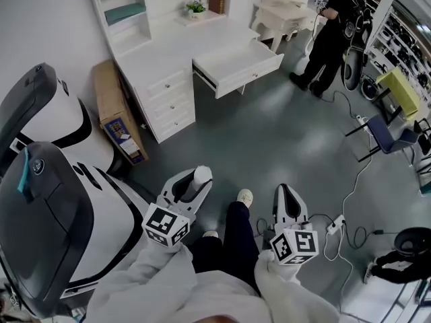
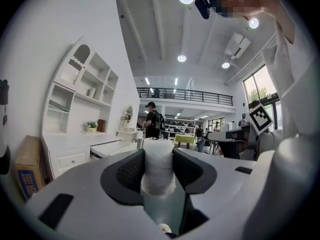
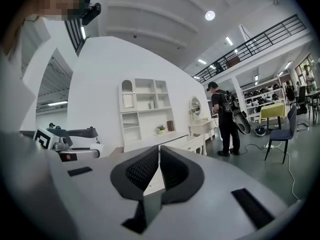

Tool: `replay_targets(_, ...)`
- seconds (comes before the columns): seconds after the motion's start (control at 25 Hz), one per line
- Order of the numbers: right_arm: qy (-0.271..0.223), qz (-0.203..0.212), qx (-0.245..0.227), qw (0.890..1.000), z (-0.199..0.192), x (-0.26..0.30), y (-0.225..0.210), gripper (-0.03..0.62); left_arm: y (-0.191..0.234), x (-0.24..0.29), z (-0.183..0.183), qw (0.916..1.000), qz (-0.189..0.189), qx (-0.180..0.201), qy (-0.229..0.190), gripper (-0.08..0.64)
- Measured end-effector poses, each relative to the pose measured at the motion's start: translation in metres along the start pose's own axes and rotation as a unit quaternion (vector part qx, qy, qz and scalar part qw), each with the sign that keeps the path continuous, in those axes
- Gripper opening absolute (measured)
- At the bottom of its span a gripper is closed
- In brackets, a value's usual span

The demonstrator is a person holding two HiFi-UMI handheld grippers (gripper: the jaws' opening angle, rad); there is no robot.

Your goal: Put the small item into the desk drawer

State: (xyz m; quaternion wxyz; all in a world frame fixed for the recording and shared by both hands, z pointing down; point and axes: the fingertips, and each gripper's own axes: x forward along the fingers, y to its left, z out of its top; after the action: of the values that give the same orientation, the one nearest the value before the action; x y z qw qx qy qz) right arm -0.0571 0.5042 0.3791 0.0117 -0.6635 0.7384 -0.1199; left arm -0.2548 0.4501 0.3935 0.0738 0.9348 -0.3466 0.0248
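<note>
Two grippers: the left gripper (image 1: 197, 182) has its jaws pressed on the small white item (image 1: 201, 174). The right gripper (image 1: 288, 194) is pinched together with nothing in it.
Item: looks like a crinkly white wrapped roll, standing upright between the left pads with its top poking out above them. Can't tell what's inside.
Drawer: the drawer (image 1: 237, 66) of the white desk (image 1: 161, 52) is already pulled out. It's well apart from both grippers, across bare grey floor.
Step in hand: I'd call it the carry. Pickup looks done, nothing in the drawer yet as far as I can see.
How I'd do it: walk up to the drawer's open front and hold the left gripper about level so the roll doesn't slide out. Bring it over the middle of the drawer and lower it inside before letting the jaws go. The thing looks light, so dropping it from above the rim risks a bounce.
Grip: it looks soft, so firm but no crushing.
Watch out: a cardboard box (image 1: 118, 113) leans by the desk's left side. A big white machine (image 1: 60, 200) sits right beside the left arm, and a power strip (image 1: 335, 226) with its cables lies on the floor to the right. A person in black (image 1: 335, 29) stands past the drawer's far end, so come in from the near side.
Spare hand: the right gripper is free and could steady the drawer front.
</note>
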Motion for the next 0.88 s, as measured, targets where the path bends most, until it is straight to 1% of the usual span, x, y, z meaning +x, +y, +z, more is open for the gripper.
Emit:
replay_targets(0.2,0.013,0.009,0.009,1.000,-0.007,0.012,-0.002,0.037,0.003,0.006,-0.003,1.0000,0.005,0.000,0.002,0.184)
replay_targets(0.4,0.013,0.024,0.017,0.999,-0.003,0.038,-0.009,0.037,0.011,0.018,0.001,0.9999,0.011,0.004,0.006,0.184)
replay_targets(0.56,0.020,0.033,0.019,0.999,0.000,0.057,-0.018,0.036,0.019,0.037,0.002,0.9998,0.013,0.001,0.013,0.184)
replay_targets(0.88,0.043,0.029,0.018,0.998,0.000,0.097,-0.049,0.037,0.037,0.084,0.004,0.9996,0.014,-0.003,0.023,0.184)
